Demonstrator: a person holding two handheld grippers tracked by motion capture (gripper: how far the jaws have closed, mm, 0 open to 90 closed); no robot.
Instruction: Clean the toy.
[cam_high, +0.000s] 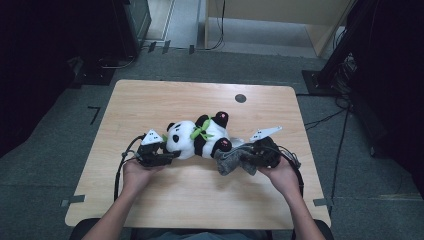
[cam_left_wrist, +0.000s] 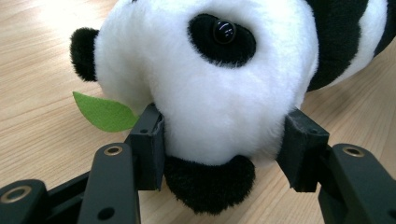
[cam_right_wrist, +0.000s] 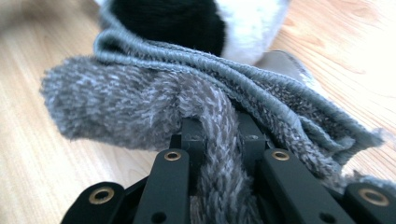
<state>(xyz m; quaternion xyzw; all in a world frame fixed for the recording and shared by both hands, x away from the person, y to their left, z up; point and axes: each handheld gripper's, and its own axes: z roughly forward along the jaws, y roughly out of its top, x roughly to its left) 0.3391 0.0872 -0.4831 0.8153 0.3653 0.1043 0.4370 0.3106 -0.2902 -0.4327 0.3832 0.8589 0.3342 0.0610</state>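
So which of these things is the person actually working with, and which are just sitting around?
In use:
- plush panda, its head between the pads of the left gripper
- grey fuzzy cloth, pinched in the right gripper, up against the panda's foot
- wooden table they lie on

Just lying about:
- black cables on the floor
- dark round hole in the tabletop

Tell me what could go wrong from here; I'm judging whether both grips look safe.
1. The left gripper squeezes only the panda head's soft plush; a pull could likely slip it free.
2. The right gripper pinches a narrow fold of the grey cloth beside the panda's leg; tugging may drag the toy along or lose the fold.
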